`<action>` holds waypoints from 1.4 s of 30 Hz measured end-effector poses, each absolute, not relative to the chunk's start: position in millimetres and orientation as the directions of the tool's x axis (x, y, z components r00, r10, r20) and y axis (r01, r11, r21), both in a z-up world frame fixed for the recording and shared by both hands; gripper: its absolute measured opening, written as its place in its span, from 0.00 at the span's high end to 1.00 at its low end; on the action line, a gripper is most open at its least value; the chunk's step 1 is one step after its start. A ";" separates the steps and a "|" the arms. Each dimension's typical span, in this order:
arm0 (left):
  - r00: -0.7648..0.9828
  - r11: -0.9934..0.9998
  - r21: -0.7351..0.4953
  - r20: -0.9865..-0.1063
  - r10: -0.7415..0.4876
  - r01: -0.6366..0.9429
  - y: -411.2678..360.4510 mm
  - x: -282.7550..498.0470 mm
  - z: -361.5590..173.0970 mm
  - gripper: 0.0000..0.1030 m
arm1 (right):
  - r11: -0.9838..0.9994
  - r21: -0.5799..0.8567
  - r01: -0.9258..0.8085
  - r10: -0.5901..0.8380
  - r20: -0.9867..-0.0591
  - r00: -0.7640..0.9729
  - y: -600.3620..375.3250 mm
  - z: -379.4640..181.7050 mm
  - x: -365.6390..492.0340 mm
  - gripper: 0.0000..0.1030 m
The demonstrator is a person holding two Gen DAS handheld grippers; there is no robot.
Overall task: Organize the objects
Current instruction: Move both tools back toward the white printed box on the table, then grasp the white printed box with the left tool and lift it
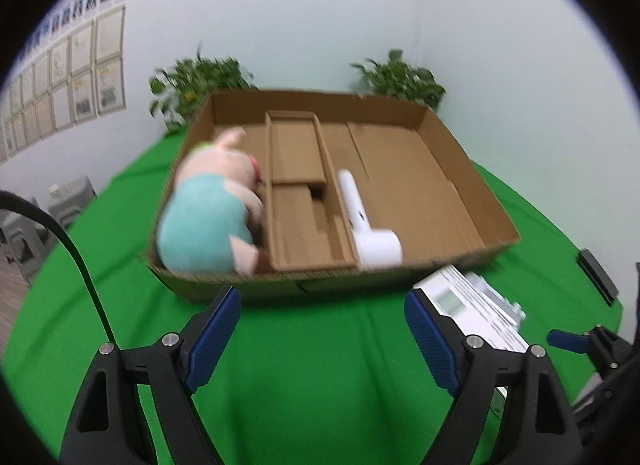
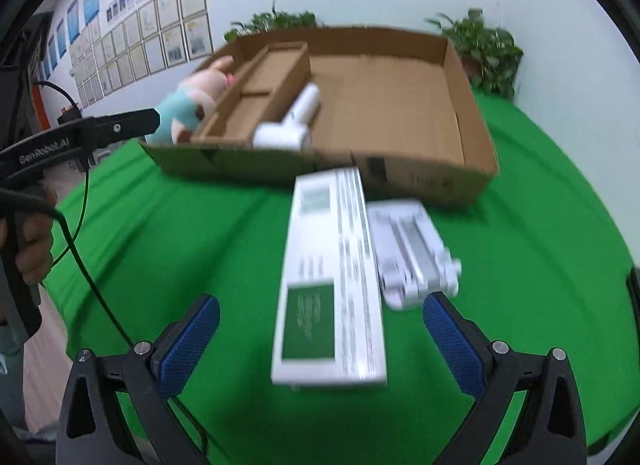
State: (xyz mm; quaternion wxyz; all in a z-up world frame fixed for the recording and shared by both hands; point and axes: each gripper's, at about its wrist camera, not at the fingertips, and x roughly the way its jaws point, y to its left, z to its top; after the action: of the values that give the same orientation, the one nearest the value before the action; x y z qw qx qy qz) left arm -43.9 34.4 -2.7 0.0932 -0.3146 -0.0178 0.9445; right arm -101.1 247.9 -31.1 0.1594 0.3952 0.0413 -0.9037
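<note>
A shallow cardboard box [image 1: 472,193] [image 2: 476,137] lies on the green table. Inside it are a plush pig [image 1: 208,213] [image 2: 188,105] at the left, a cardboard divider insert [image 1: 296,193] [image 2: 256,89], and a white handheld device [image 1: 368,225] [image 2: 292,121]. Outside the box, a long white package [image 2: 332,285] [image 1: 476,305] lies on the cloth with a white plastic holder [image 2: 412,253] beside it. My left gripper [image 1: 322,337] is open and empty, in front of the box. My right gripper [image 2: 320,345] is open, its fingers on either side of the white package's near end, above it.
Two potted plants [image 1: 200,81] [image 1: 400,77] stand behind the box against the wall. A dark flat object [image 1: 598,277] lies at the table's right edge. Framed papers [image 2: 160,37] hang on the left wall. The green cloth [image 2: 180,245] covers the table.
</note>
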 end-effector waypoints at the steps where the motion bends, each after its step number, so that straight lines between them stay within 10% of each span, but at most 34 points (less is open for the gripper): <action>1: -0.774 -0.980 -0.100 -0.602 0.196 -0.171 35.4 -44.6 -6.6 0.19 | -0.948 0.062 0.311 -0.254 -0.735 -0.628 249.2 -36.4 -101.7 0.01; 7: -0.715 -0.961 -0.158 -0.643 0.274 -0.226 48.9 -45.3 -23.2 0.19 | -0.948 0.062 0.312 -0.244 -0.771 -0.589 244.7 -48.8 -95.7 0.40; 15: -0.599 -0.905 -0.300 -0.679 0.425 -0.302 52.5 -55.7 -29.1 0.19 | -0.911 0.179 0.372 -0.368 -0.759 -0.537 228.9 -40.9 -85.1 0.38; 18: -0.538 -0.867 -0.379 -0.680 0.498 -0.323 51.1 -63.1 -33.0 0.19 | -0.886 0.203 0.417 -0.415 -0.748 -0.518 221.7 -34.8 -79.2 0.01; 27: -0.320 -0.744 -0.571 -0.674 0.666 -0.347 64.3 -89.4 -60.5 0.20 | -0.907 0.160 0.388 -0.368 -0.749 -0.550 223.3 -33.9 -81.3 0.01; 42: -0.202 -0.712 -0.629 -0.689 0.696 -0.312 78.4 -99.1 -87.6 0.43 | -0.886 0.179 0.428 -0.392 -0.782 -0.484 210.9 -50.6 -79.9 0.34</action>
State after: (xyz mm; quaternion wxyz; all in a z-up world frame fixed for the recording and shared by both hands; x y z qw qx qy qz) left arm -99.1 78.4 -87.6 0.3343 -0.5359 -0.1793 0.7543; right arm -79.9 210.9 -50.6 0.2381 0.4485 0.0201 -0.8612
